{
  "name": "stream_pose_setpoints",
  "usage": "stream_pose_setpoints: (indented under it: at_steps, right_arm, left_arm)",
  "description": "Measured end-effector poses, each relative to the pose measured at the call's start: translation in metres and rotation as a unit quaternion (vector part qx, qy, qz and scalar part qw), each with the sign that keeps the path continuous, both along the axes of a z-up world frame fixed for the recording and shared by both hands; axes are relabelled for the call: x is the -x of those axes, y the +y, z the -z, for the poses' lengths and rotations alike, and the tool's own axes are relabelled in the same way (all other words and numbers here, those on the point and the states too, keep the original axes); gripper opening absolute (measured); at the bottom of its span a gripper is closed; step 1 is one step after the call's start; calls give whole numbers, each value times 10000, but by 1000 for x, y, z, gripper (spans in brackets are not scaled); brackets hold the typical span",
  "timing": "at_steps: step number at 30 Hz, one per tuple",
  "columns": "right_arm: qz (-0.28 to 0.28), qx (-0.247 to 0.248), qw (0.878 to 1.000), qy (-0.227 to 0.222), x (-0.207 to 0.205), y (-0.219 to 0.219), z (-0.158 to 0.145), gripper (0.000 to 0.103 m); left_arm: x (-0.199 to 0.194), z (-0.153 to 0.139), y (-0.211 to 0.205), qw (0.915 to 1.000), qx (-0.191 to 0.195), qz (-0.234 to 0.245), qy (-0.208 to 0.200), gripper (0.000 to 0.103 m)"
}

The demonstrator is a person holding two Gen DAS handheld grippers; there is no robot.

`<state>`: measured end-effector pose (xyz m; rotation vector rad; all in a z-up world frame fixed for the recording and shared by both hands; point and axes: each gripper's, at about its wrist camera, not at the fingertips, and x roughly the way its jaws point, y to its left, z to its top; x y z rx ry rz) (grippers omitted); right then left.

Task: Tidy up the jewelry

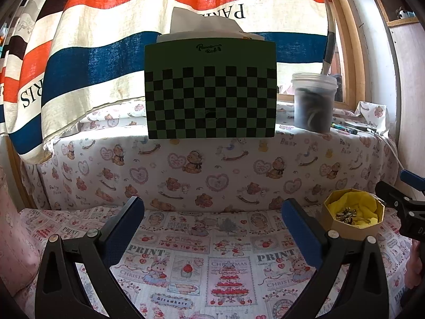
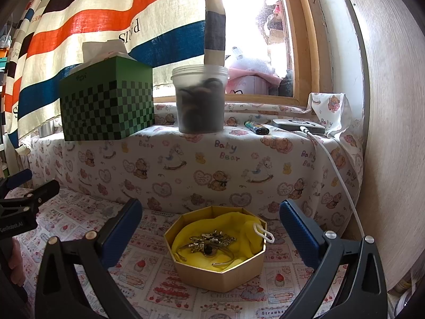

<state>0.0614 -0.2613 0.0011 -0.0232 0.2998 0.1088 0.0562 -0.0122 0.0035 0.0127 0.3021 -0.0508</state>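
Note:
A gold octagonal box point(image 2: 222, 276) lined with yellow cloth point(image 2: 233, 223) sits on the printed tablecloth. Inside lies a pile of gold jewelry point(image 2: 209, 240), with brooch-like pieces and a thin bangle. My right gripper point(image 2: 211, 228) is open, its blue-padded fingers either side of the box, a little nearer than it. In the left wrist view the same box point(image 1: 353, 228) stands at the right, beyond my open left gripper point(image 1: 212, 226), which holds nothing. The right gripper point(image 1: 398, 204) shows at that view's right edge.
A raised ledge covered in bear-print cloth runs behind. On it stand a green checkered tissue box point(image 2: 106, 103), a plastic tub of dark items point(image 2: 200, 98), a lighter point(image 2: 256, 127) and a grey device with a white cable point(image 2: 298, 126). A striped curtain point(image 1: 132, 26) hangs behind; a wall panel point(image 2: 393, 133) is at right.

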Motion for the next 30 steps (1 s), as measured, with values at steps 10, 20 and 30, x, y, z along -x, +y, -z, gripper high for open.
stream_pose_setpoints:
  at_steps: [10,20,30]
  right_arm:
    - [9,5,10000,14,-1,1,0,103]
    - [72,-1,10000,9,-3,2,0,103]
    - [64,-1,10000,11,-3,2,0,103]
  left_arm:
    - [0,0,-2,10000,-14,75,-1,103]
    - [0,0,-1,10000,-1,48,-3,103]
    - [1,0,0,10000,19,56,-5,103]
